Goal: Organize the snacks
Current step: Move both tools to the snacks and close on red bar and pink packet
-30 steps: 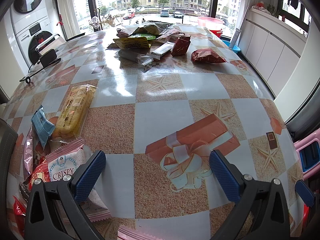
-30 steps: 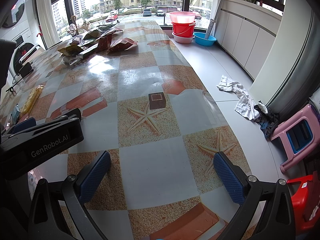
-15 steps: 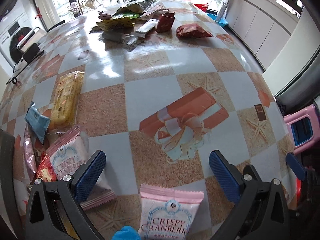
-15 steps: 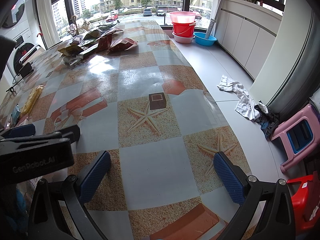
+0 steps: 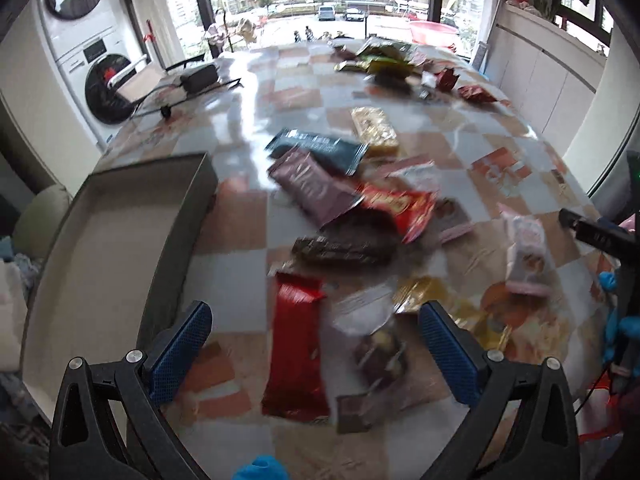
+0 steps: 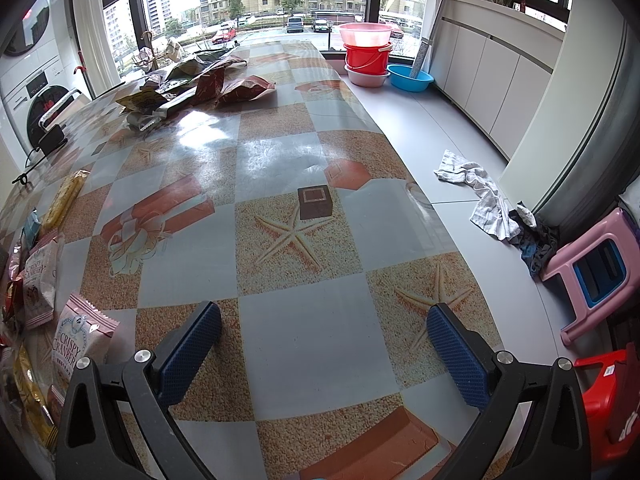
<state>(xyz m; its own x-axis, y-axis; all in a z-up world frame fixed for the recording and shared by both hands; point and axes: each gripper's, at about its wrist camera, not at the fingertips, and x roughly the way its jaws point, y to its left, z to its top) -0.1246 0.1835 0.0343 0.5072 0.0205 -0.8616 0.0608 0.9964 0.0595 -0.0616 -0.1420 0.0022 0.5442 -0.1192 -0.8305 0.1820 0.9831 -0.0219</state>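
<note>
My left gripper (image 5: 316, 342) is open above a scatter of snack packets on the checked table. A long red packet (image 5: 296, 344) lies between its fingers on the table, with a dark bar (image 5: 340, 250), a maroon packet (image 5: 314, 186), a red bag (image 5: 400, 206) and a pink cranberry pack (image 5: 526, 254) beyond. An empty grey cardboard box (image 5: 100, 240) sits to the left. My right gripper (image 6: 324, 352) is open over bare tablecloth. Pink "Crispy Cranberry" packs (image 6: 80, 340) lie at its left. A far pile of snacks (image 6: 200, 80) sits near the window.
A washing machine (image 5: 92, 76) stands at the left and a black cable with adapter (image 5: 192, 80) lies on the table. Right of the table are a red bucket with basins (image 6: 366, 54), cloths on the floor (image 6: 488, 196) and a pink stool (image 6: 592, 268).
The left gripper has swung left and back; its view now takes in the near snack scatter and the grey box. The right gripper has stayed put, and the left gripper has left its view.
</note>
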